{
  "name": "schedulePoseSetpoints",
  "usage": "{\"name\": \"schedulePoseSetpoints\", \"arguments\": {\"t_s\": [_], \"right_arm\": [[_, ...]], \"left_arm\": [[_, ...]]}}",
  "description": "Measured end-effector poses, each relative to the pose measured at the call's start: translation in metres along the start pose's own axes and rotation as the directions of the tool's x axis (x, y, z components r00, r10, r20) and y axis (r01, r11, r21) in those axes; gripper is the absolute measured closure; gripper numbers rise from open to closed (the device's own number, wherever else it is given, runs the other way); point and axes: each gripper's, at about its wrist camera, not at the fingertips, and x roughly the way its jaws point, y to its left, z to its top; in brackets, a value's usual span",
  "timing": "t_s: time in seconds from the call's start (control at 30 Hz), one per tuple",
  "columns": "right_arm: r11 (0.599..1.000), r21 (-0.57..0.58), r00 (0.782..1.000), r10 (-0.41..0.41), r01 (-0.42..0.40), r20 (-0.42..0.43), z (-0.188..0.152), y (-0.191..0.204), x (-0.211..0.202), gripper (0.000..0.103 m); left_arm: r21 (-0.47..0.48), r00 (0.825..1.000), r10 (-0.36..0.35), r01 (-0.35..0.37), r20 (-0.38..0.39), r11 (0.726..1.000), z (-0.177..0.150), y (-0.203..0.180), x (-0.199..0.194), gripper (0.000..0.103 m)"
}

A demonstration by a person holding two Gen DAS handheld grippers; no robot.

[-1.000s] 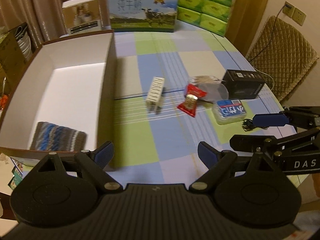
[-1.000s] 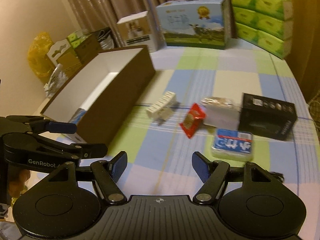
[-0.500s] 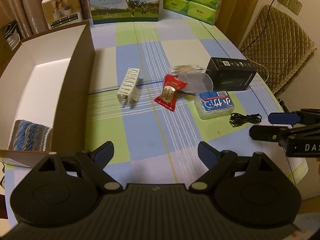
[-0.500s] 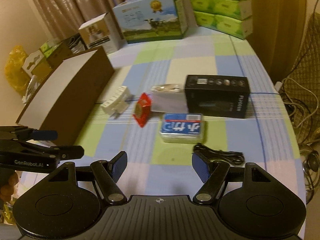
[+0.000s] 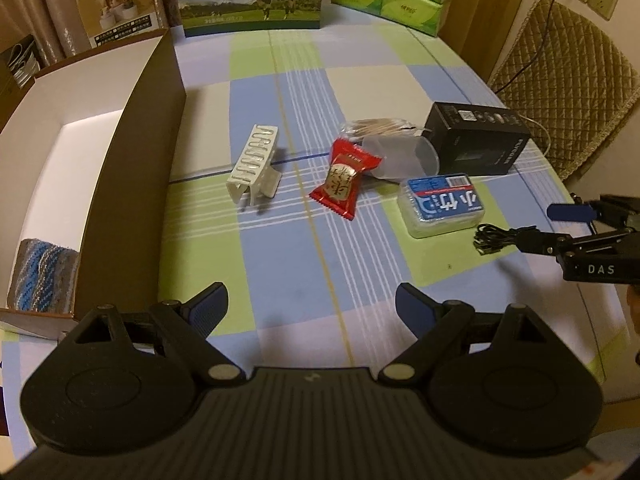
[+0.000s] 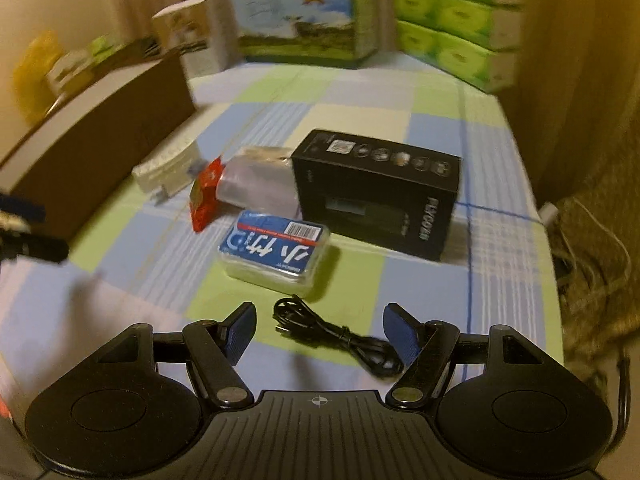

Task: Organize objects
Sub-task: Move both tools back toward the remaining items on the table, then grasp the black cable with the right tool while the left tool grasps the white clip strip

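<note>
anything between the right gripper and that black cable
Nothing visible does. The right gripper is open, and the coiled black cable lies on the tablecloth right between its fingers. The nearest thing, the blue-labelled plastic box, sits just beyond the cable, not in the approach.

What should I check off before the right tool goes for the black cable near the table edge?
1. Right tool open: ok, jaws spread wide.
2. Black cable between its fingers: ok, it lies in the gap, flat on the tablecloth.
3. Nothing on the cable: ok; the blue-labelled clear case sits just beyond, apart.
4. Left tool empty and out of the way: ok, open over bare cloth.
5. Brown box has room: ok, only a knitted cloth in its near corner.
6. Right view sharp: not ok, blurred.
</note>
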Motion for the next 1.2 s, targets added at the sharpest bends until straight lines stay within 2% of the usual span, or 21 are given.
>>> {"name": "schedulePoseSetpoints", "arguments": {"t_s": [0.1,0.2,0.33,0.37,0.4,0.47,0.6,0.8,0.87,0.97,1.1,1.2], "right_arm": [[0.995,-0.076,0.998,0.059,-0.059,-0.001,-0.002,-0.003,0.011,0.035],[0.989,-0.122,0.996,0.077,-0.080,-0.035,-0.004,-0.002,0.022,0.038],[0.984,-0.169,0.995,0.048,-0.063,-0.088,-0.013,0.000,0.036,0.074],[0.982,-0.177,0.994,0.043,-0.060,-0.101,-0.015,0.001,0.036,0.081],[0.982,-0.175,0.993,0.050,-0.069,-0.109,-0.017,0.002,0.035,0.083],[0.984,-0.159,0.991,0.060,-0.078,-0.116,-0.023,0.005,0.031,0.084],[0.994,-0.100,0.994,0.036,-0.046,-0.105,-0.033,0.009,0.022,0.084],[0.999,0.018,0.999,-0.028,0.028,-0.025,-0.033,0.013,0.024,0.084],[0.998,0.001,0.998,-0.063,0.063,-0.019,-0.033,0.019,0.025,0.090],[0.991,0.009,0.991,-0.130,0.130,-0.031,-0.033,0.020,0.025,0.091],[0.968,0.121,0.975,-0.218,0.221,-0.045,-0.033,0.001,0.021,0.091],[0.945,0.213,0.968,-0.244,0.249,-0.052,-0.031,-0.017,0.019,0.091]], "left_arm": [[-0.012,1.000,0.012,-0.012,-0.008,1.000,0.000,0.003,0.005,0.014],[-0.024,1.000,0.022,-0.022,-0.014,0.999,0.000,0.005,0.010,0.014],[-0.034,1.000,0.022,-0.023,-0.015,0.999,0.001,0.008,0.015,0.014],[-0.035,1.000,0.022,-0.022,-0.015,0.999,0.001,0.008,0.016,0.014],[-0.034,1.000,0.023,-0.024,-0.016,0.999,0.001,0.009,0.018,0.014],[-0.031,1.000,0.024,-0.025,-0.018,0.999,0.002,0.008,0.020,0.014],[-0.024,1.000,0.020,-0.021,-0.022,0.999,0.003,0.008,0.025,0.014],[0.000,1.000,0.012,-0.012,-0.017,1.000,0.007,0.007,0.033,0.014],[0.009,1.000,0.011,-0.011,-0.014,1.000,0.009,0.007,0.036,0.014],[0.024,1.000,0.015,-0.014,-0.007,1.000,0.014,0.007,0.039,0.014],[0.042,1.000,0.018,-0.018,0.002,0.999,0.022,0.010,0.045,0.014],[0.065,1.000,0.022,-0.023,0.013,0.998,0.031,0.013,0.052,0.015]]}}
